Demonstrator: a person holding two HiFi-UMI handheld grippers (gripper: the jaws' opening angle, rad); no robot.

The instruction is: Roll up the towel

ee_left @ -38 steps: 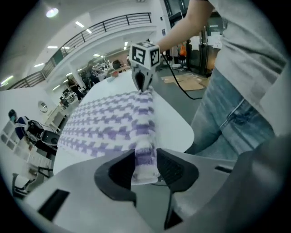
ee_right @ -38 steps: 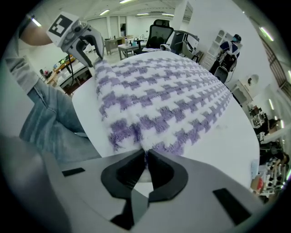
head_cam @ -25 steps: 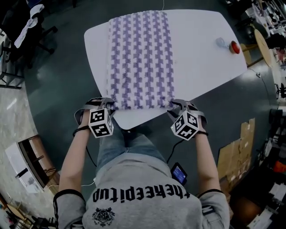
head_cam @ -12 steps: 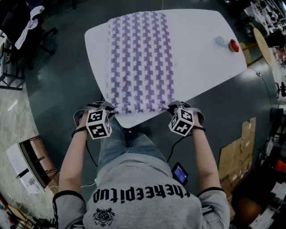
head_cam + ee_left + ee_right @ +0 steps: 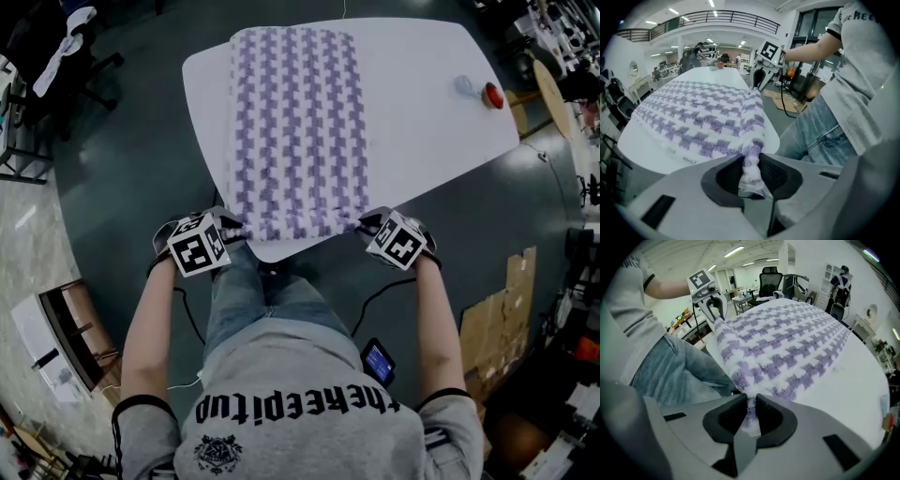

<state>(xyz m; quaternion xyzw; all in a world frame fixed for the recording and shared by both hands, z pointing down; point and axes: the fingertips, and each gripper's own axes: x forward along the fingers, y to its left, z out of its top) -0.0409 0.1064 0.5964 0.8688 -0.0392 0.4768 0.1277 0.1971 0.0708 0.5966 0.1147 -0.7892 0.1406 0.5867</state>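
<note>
Head view: purple-and-white checked knit towel (image 5: 298,131) lies flat lengthwise on the white rounded table (image 5: 422,103). Its far end is at the far table edge and its near hem just short of the near edge. The left gripper (image 5: 228,230) is on the near left corner and the right gripper (image 5: 367,225) on the near right corner. Versus a second ago, both marker cubes have rolled outward and sit wider apart, and the near hem is now puckered at both corners. The towel's left long edge runs close to the table's left edge. There is a wide bare top to the right of the towel. A red round button (image 5: 492,97) and a small bluish thing (image 5: 466,87) sit near the right corner, well apart from the towel.

Left gripper view: the left gripper (image 5: 751,161) has its jaws clamped on a bunched towel (image 5: 703,117) corner. They closed in, then eased out slightly, with cloth between the pads. The hem runs across to the right gripper (image 5: 758,84). Blue jeans (image 5: 815,136) are just beside the table (image 5: 651,150) edge.

Right gripper view: the right gripper (image 5: 751,406) pinches the other corner of the towel (image 5: 787,343), with the same close-then-ease. The left gripper (image 5: 715,310) is at the hem's far end. Bare table (image 5: 853,380) lies to the right.
</note>
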